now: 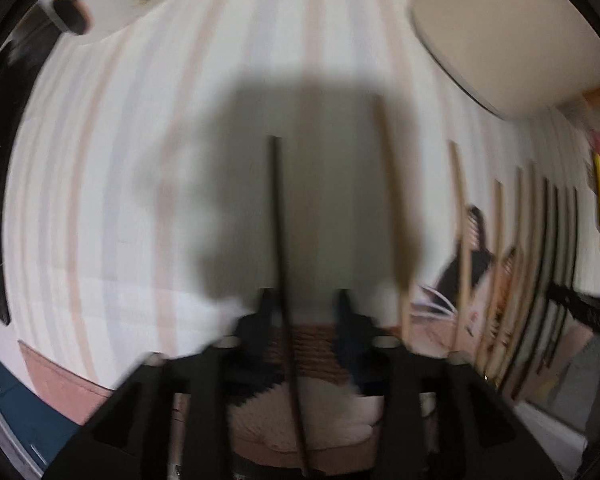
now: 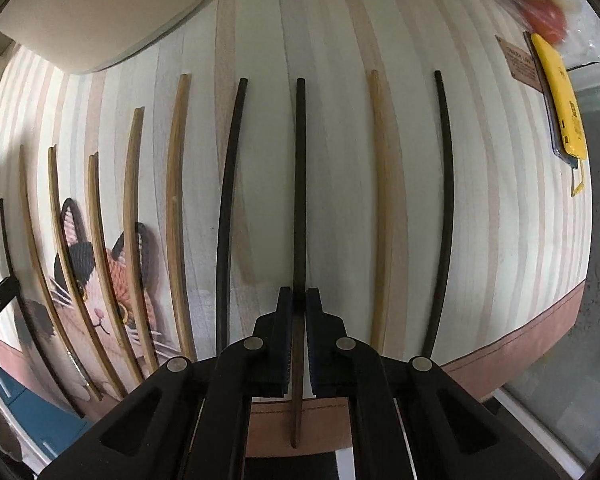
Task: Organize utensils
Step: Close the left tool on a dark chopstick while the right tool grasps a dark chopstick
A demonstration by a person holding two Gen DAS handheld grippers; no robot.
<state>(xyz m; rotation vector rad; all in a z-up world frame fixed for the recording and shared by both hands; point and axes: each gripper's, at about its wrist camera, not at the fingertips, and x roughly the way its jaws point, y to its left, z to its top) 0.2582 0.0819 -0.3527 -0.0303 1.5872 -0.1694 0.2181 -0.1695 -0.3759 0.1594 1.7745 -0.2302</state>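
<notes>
In the right wrist view several chopsticks lie side by side on a striped cloth: light wooden ones to the left, dark ones and another wooden one around the middle. My right gripper has its jaws nearly closed around a dark chopstick. In the blurred left wrist view my left gripper stands open, with a dark chopstick running between its fingers next to the left finger. A wooden chopstick lies just right of it.
A beige tray or lid sits at the far left and shows at the upper right in the left wrist view. A yellow tool lies at the right edge. A cat-pattern mat lies under the left chopsticks.
</notes>
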